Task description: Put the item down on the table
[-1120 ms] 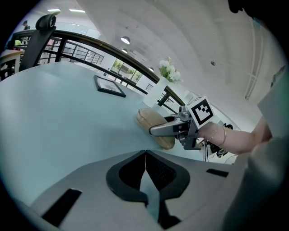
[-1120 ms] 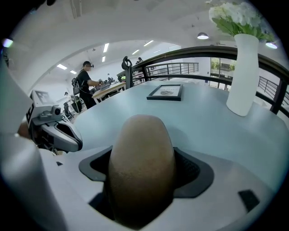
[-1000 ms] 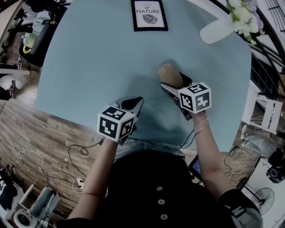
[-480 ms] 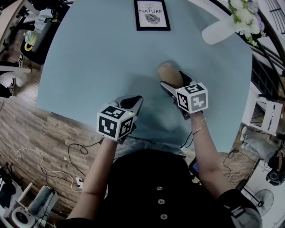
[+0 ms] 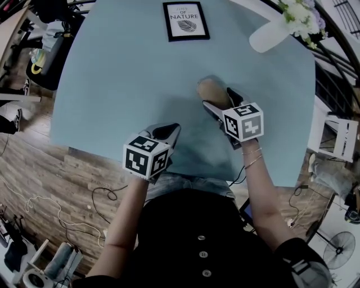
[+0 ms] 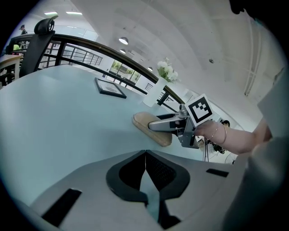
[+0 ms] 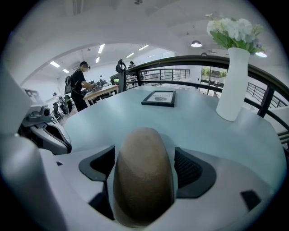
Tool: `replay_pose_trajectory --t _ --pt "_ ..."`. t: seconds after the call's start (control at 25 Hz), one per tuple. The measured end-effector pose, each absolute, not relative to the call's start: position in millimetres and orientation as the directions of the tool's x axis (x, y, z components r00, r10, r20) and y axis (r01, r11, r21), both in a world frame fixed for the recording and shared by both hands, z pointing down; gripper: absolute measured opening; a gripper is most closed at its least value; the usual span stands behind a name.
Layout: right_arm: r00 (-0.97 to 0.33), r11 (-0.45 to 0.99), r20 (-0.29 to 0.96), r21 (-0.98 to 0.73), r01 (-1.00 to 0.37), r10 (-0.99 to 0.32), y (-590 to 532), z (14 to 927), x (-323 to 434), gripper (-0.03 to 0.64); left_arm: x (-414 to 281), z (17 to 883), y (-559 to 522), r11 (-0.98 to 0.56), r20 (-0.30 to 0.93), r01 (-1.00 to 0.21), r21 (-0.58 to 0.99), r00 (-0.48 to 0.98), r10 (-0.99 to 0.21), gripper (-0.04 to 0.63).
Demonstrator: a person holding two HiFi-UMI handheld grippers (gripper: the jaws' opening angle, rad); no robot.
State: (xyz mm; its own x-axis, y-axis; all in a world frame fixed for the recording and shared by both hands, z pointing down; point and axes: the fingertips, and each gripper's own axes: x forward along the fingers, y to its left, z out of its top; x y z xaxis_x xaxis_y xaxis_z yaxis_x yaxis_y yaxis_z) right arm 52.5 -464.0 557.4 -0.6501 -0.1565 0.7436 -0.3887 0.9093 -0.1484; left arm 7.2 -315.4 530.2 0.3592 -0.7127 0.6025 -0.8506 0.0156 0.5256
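Right gripper (image 5: 221, 102): jaws clamped on the item (image 5: 211, 90), one pad on each long side. The item is a tan, rounded, loaf-shaped object with a matt, finely textured surface. In the right gripper view it fills the gap between the pads and its blunt end projects beyond them. In the left gripper view it lies low and flat, its underside on the table (image 5: 124, 84) or just off it; contact cannot be confirmed. Position: right of the table's centre, near the person's edge.

Left gripper (image 5: 166, 132): jaws closed together at the tips, nothing between them. It is held over the near edge of the table, to the left of the item and apart from it.

Containers: one white vase (image 5: 269, 38), upright at the far right edge of the table, holding white flowers (image 5: 301, 14) with green leaves. It stands well apart from the item.

Other: a black-framed picture (image 5: 185, 21) lies flat at the far side of the table, with "NATURE" and a leaf printed on it.
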Motion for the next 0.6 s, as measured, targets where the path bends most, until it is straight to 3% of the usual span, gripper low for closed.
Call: replay_pose_trajectory --t 0.36,0.6 --pt "-0.722 0.878 0.632 -0.131 -0.46 -0.284 -461 504 62 0.407 15 514 -313 -0.09 0.599 -0.863 0.498 0.417 -0.684 0.02" --pt "-0.77 0.822 0.531 -0.215 -0.527 -0.355 -457 469 78 0.404 22 501 -316 -0.197 0.583 -0.86 0.471 0.471 -0.662 0.02"
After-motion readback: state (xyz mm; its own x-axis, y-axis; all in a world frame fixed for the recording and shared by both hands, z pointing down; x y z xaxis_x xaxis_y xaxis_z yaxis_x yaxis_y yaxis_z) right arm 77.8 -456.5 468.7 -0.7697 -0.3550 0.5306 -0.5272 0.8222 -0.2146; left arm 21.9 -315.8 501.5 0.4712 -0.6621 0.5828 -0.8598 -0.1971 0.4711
